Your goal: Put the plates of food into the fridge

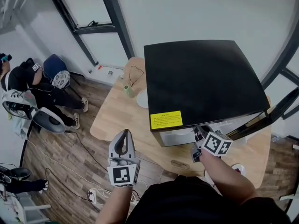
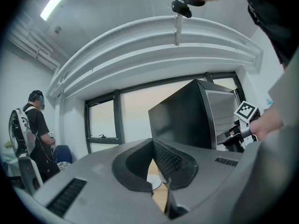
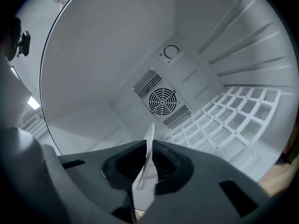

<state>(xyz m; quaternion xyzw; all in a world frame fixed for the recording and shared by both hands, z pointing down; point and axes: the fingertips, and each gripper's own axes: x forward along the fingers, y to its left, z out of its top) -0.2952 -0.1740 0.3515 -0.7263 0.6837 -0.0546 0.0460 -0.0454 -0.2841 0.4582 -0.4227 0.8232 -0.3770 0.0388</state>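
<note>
A black mini fridge (image 1: pixel 201 78) stands on the wooden table (image 1: pixel 117 120) with its door (image 1: pixel 266 120) swung open at the right. My right gripper (image 1: pixel 200 135) reaches into the opening. In the right gripper view it (image 3: pixel 149 146) is shut on the thin rim of a white plate (image 3: pixel 148 164), seen edge-on inside the white interior, with the wire shelf (image 3: pixel 229 120) to its right. My left gripper (image 1: pixel 123 133) is held up in front of the table, shut and empty (image 2: pixel 152 157). Another white plate (image 1: pixel 142 98) lies on the table left of the fridge.
A green cup (image 1: pixel 128 91) stands by the table's far left edge. A fan grille (image 3: pixel 161 101) sits on the fridge's back wall. A person (image 1: pixel 28 85) and chairs are at the far left, and cables cross the wooden floor (image 1: pixel 60 157).
</note>
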